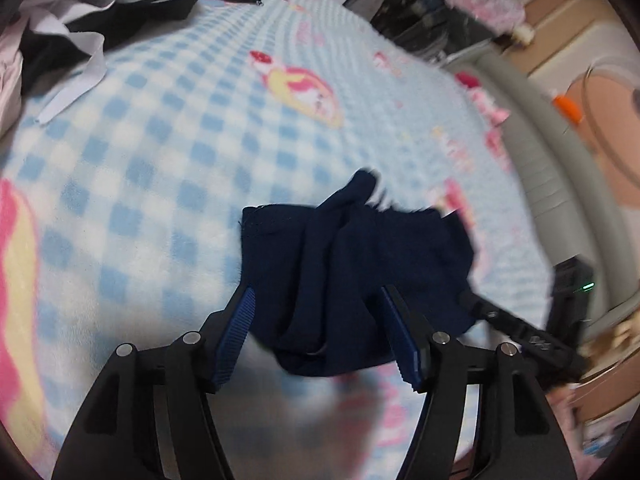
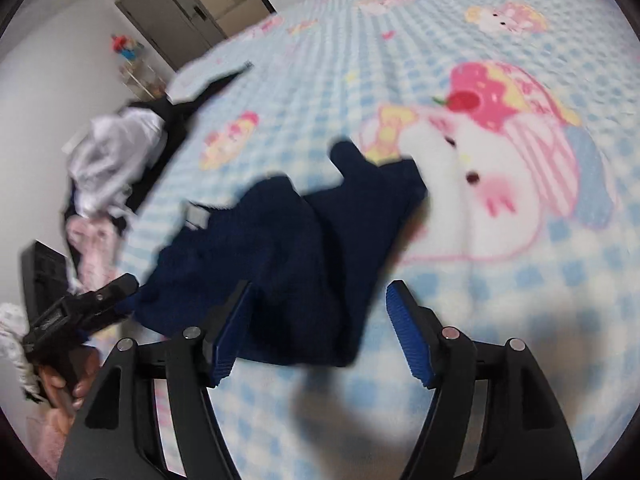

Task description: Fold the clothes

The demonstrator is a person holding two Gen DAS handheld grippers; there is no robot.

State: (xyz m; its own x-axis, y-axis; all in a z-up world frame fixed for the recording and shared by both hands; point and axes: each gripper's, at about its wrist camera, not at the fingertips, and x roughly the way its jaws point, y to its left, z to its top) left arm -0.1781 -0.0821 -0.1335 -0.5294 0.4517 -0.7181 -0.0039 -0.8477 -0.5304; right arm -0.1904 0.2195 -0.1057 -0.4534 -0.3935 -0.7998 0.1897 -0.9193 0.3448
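A small dark navy garment (image 1: 352, 264) lies crumpled and blurred on the checked blue-and-white blanket (image 1: 160, 140). My left gripper (image 1: 316, 292) stands open over its near edge. Cloth lies between the blue pads, and they do not press on it. In the right wrist view the same garment (image 2: 288, 264) spreads ahead of my right gripper (image 2: 320, 286), which is open too. Its left pad sits at the cloth's edge and its right pad is over bare blanket (image 2: 520, 280). Each gripper shows in the other's view: the right gripper (image 1: 500, 320) and the left gripper (image 2: 80, 312), held by a hand.
A heap of white and black clothes (image 1: 72, 32) lies at the blanket's far left, seen again as the heap (image 2: 116, 160) with a pink garment (image 2: 92, 248) below it. A grey bed edge (image 1: 532, 160) runs down the right. A grey cabinet (image 2: 168, 16) stands against the wall.
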